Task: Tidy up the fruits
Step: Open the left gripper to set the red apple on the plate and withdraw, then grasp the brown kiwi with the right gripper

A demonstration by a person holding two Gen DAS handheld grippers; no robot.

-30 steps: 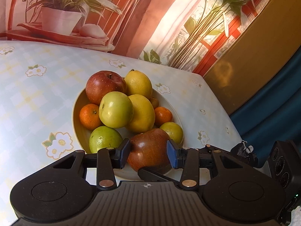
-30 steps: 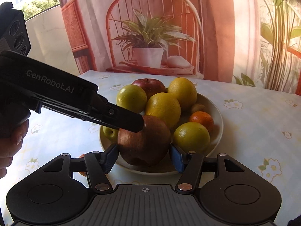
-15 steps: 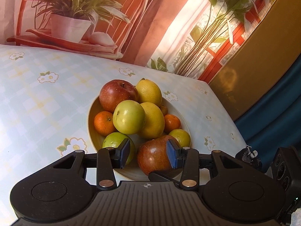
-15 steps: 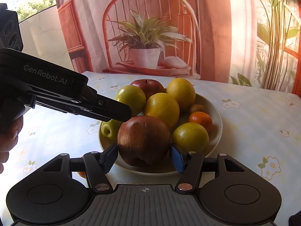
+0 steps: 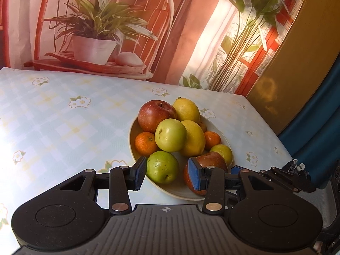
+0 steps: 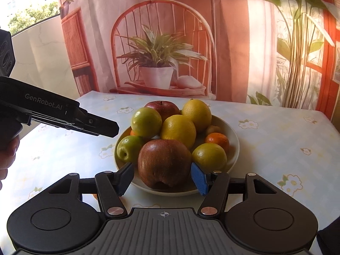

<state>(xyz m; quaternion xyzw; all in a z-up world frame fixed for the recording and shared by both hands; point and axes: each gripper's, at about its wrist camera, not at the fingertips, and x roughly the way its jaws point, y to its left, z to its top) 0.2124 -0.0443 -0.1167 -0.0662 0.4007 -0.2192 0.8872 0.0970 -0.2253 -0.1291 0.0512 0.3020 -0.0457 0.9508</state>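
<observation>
A cream bowl (image 5: 214, 125) (image 6: 234, 142) on the floral tablecloth holds several fruits: red apples, green apples, lemons and tangerines. A dark red apple (image 6: 164, 162) (image 5: 212, 158) sits at the bowl's near edge. My right gripper (image 6: 162, 178) is open, its blue pads either side of that apple with small gaps. My left gripper (image 5: 167, 175) is open and empty, drawn back in front of a green apple (image 5: 162, 166). It shows as a black bar in the right wrist view (image 6: 63, 116), left of the bowl.
The tablecloth (image 5: 63, 123) spreads wide to the left of the bowl. A printed backdrop with a chair and potted plant (image 6: 157, 63) hangs behind the table. The table's right edge (image 5: 284, 146) drops off beside a blue curtain.
My left gripper has pulled back and to the left, away from the dark red apple. My right gripper's jaws have opened slightly around that apple, which now rests in the bowl.
</observation>
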